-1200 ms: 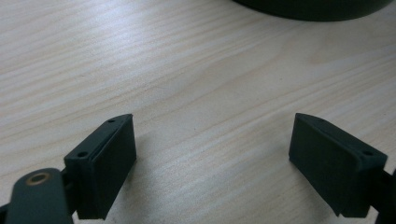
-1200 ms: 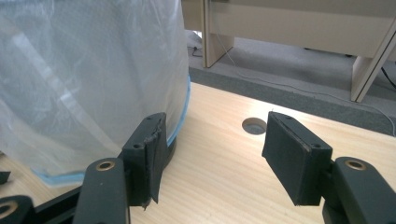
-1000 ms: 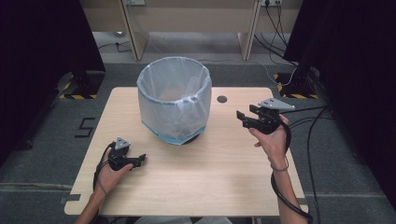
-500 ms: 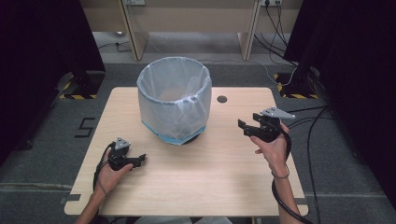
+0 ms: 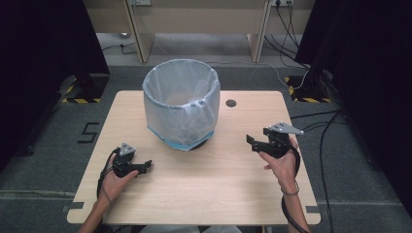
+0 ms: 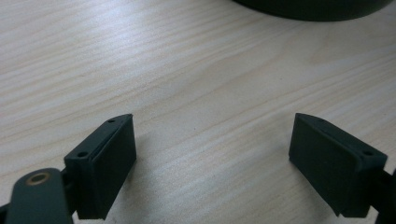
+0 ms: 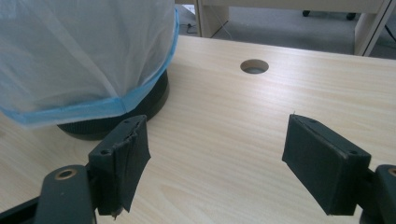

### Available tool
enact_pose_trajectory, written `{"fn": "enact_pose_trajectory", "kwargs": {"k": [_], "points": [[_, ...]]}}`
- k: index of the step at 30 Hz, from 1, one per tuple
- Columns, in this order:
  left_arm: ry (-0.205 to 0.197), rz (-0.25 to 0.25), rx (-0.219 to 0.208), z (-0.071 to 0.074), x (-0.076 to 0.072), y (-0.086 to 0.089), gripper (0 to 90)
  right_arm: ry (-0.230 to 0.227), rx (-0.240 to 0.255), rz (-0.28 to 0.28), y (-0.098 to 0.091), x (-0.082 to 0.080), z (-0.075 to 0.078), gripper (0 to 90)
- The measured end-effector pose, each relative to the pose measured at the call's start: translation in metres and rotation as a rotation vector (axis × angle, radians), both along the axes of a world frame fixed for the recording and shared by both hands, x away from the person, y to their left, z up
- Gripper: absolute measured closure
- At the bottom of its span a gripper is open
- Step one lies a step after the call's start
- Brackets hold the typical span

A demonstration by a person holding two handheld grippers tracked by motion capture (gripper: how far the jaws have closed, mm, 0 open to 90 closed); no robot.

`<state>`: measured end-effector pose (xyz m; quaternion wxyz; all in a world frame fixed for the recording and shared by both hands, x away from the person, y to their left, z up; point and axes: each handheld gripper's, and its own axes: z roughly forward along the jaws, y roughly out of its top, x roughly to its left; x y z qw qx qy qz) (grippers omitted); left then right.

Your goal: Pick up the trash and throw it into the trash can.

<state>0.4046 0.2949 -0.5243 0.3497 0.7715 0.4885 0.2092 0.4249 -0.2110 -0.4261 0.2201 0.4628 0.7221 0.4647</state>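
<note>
Tools both stand wide and empty as I read it, the right tool [image 5: 253,142] having just been opening beside the bag-lined bin [image 5: 180,103] ahead-left of it, the left tool [image 5: 144,166] low on the bench [image 5: 233,194]; bagging looks finished, so next I park both.

1. Left gripper [image 5: 145,166]: held low at the near left, jaws spread wide, nothing between them.
2. Right gripper [image 5: 250,141]: held at the right, pointing left; jaws have just been opening, nothing between them.
</note>
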Motion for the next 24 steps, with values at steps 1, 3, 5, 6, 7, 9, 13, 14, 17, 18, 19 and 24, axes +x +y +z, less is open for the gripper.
{"fn": "enact_pose_trajectory", "kwargs": {"k": [1,3,5,6,7,9,13,14,17,18,19,24], "points": [[0.000,0.000,0.000,0.000,0.000,0.000,14.1,0.000,0.000,0.000,0.000,0.000,0.000,22.5],[0.000,0.000,0.000,0.000,0.000,0.000,14.1,0.001,0.000,0.002,0.000,-0.003,-0.005,22.6],[0.000,0.000,0.000,0.000,0.000,0.000,14.1,0.001,0.001,0.003,0.001,-0.003,-0.006,22.6],[0.000,0.000,0.000,0.000,0.000,0.000,14.1,0.005,-0.005,0.004,0.001,-0.006,-0.010,22.7],[0.000,0.000,0.000,0.000,0.000,0.000,14.1,0.006,-0.009,0.008,0.002,-0.007,-0.011,22.8],[0.000,0.000,0.000,0.000,0.000,0.000,14.1,0.006,-0.012,0.006,0.002,-0.008,-0.012,22.8],[0.000,0.000,0.000,0.000,0.000,0.000,14.1,0.008,-0.021,0.013,0.005,-0.013,-0.017,23.0],[0.000,0.000,0.000,0.000,0.000,0.000,14.1,0.007,-0.021,0.014,0.006,-0.013,-0.018,23.0],[0.000,0.000,0.000,0.000,0.000,0.000,14.1,0.011,-0.030,0.015,0.007,-0.016,-0.021,23.1],[0.000,0.000,0.000,0.000,0.000,0.000,14.1,0.011,-0.040,0.018,0.009,-0.017,-0.023,23.0],[0.000,0.000,0.000,0.000,0.000,0.000,14.1,0.011,-0.040,0.018,0.009,-0.017,-0.023,23.0],[0.000,0.000,0.000,0.000,0.000,0.000,14.0,0.017,-0.048,0.037,0.014,-0.022,-0.028,23.0]]}}
